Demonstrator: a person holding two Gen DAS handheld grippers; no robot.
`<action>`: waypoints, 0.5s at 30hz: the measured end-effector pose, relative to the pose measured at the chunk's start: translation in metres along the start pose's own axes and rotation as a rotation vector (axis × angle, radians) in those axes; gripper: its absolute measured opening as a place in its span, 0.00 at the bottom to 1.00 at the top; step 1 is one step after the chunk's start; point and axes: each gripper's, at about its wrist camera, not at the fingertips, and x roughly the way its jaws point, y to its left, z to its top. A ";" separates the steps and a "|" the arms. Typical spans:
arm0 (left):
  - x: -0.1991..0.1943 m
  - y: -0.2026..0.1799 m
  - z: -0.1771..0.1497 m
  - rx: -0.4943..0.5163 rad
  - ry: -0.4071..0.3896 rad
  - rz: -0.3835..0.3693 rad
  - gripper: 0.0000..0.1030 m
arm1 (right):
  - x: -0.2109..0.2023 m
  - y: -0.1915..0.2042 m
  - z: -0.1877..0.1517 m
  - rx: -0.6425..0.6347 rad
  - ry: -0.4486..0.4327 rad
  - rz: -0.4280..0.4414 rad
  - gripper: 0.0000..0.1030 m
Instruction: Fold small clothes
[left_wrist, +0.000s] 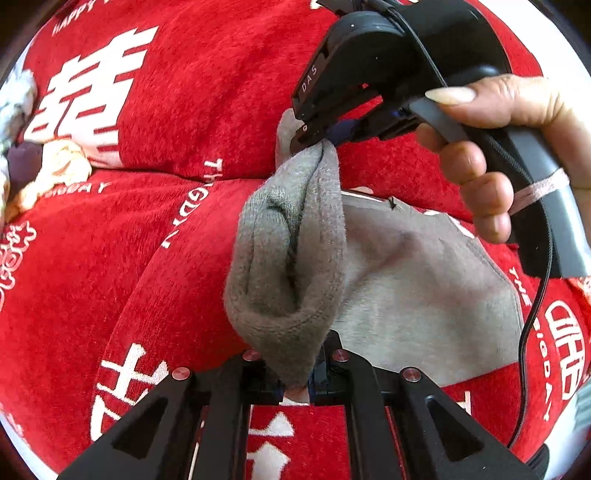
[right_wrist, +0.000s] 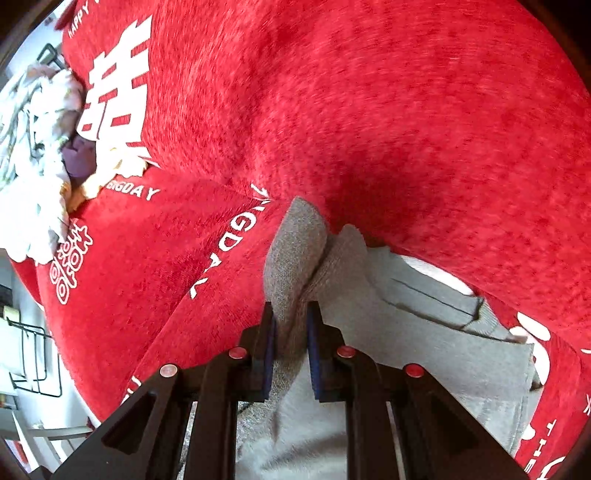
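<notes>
A small grey knit garment (left_wrist: 424, 280) lies on a red cover (left_wrist: 192, 110) with white lettering. My left gripper (left_wrist: 297, 391) is shut on the garment's ribbed near corner, which stands lifted in a bunched fold. My right gripper (left_wrist: 321, 142), held by a hand (left_wrist: 491, 147), pinches the far end of the same ribbed edge. In the right wrist view the grey garment (right_wrist: 369, 369) hangs between the right gripper's (right_wrist: 291, 354) blue pads, which press on the cloth, raised off the red cover (right_wrist: 369, 110).
A pile of pale, purple and cream small clothes (right_wrist: 40, 155) lies at the far left edge of the red cover, also seen as the clothes pile (left_wrist: 44, 162) in the left wrist view. A black wire rack (right_wrist: 33, 362) stands beyond the cover's left edge.
</notes>
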 end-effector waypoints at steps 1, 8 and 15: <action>-0.001 -0.004 0.001 0.007 0.002 0.008 0.09 | -0.005 -0.005 -0.002 0.005 -0.007 0.009 0.16; -0.010 -0.045 0.003 0.062 0.017 0.049 0.09 | -0.042 -0.047 -0.021 0.053 -0.061 0.077 0.16; -0.011 -0.109 -0.011 0.167 0.034 0.091 0.09 | -0.080 -0.107 -0.062 0.115 -0.144 0.148 0.16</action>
